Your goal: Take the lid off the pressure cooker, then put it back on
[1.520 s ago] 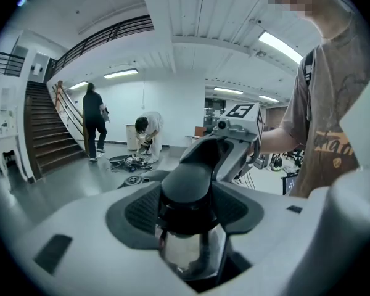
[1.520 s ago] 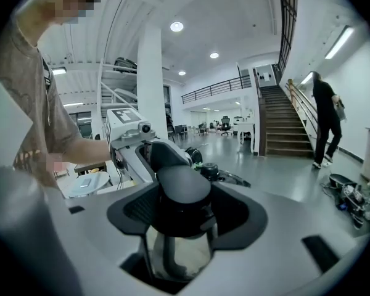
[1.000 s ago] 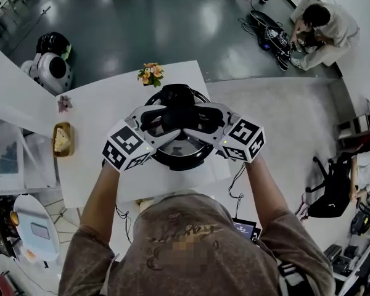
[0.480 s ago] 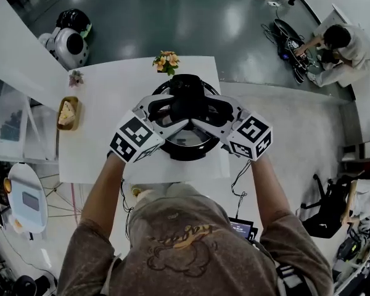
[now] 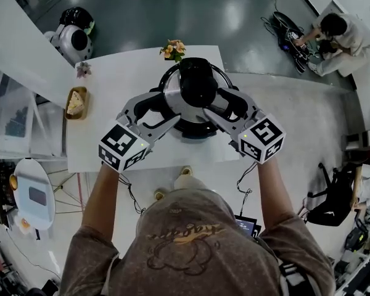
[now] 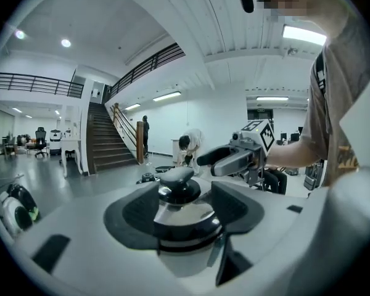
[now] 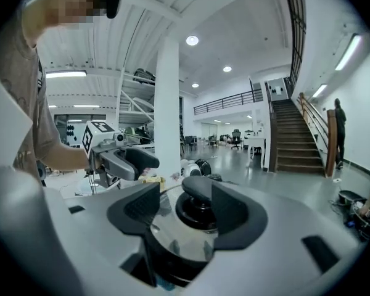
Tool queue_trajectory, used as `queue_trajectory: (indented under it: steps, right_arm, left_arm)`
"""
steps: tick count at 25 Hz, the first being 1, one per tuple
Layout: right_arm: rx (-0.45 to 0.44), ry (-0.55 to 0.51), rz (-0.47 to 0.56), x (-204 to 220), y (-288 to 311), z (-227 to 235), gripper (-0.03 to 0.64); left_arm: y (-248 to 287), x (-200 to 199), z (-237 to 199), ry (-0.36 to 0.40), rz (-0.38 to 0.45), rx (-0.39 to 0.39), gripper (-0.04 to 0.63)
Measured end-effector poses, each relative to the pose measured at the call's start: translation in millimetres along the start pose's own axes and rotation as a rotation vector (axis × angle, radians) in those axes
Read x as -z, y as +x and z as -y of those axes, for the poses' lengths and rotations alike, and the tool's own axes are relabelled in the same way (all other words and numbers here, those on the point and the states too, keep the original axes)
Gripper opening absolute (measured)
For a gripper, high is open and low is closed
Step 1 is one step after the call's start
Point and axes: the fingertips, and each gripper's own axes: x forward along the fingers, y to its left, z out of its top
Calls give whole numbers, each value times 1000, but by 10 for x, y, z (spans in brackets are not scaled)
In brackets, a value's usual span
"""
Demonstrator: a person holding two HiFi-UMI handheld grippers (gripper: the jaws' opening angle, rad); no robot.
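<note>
The domed steel lid with black knob (image 5: pixel 186 100) hangs directly over the black cooker pot (image 5: pixel 194 132). The left gripper (image 5: pixel 165 108) and the right gripper (image 5: pixel 216 103) each clamp its rim from opposite sides, equally near

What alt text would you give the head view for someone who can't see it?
Seen from above, a person holds a shiny pressure cooker lid with a black knob just above its dark pot, the left claw and right claw gripping opposite sides. The pot stands on a white table near a small flower bunch.
</note>
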Motion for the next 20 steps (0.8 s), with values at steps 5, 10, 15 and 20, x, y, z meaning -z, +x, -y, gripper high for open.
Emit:
queue_trajectory:
  steps: [5, 10, 15, 20]
  right_arm:
    - [8, 14, 11, -4, -80, -520, 249]
    - [23, 43, 9, 85, -253, -1108, 247]
    - [66, 62, 16, 193, -408, -1517, 235]
    - [134, 108, 104, 272, -561, -1633, 175]
  left_arm:
    - [-507, 76, 176, -5, 18, -1, 264]
    - [-960, 125, 448, -6, 38, 13, 264]
    - [-1327, 267, 689, -52, 62, -24, 254]
    - [-1491, 411, 762, -110, 124, -155, 207]
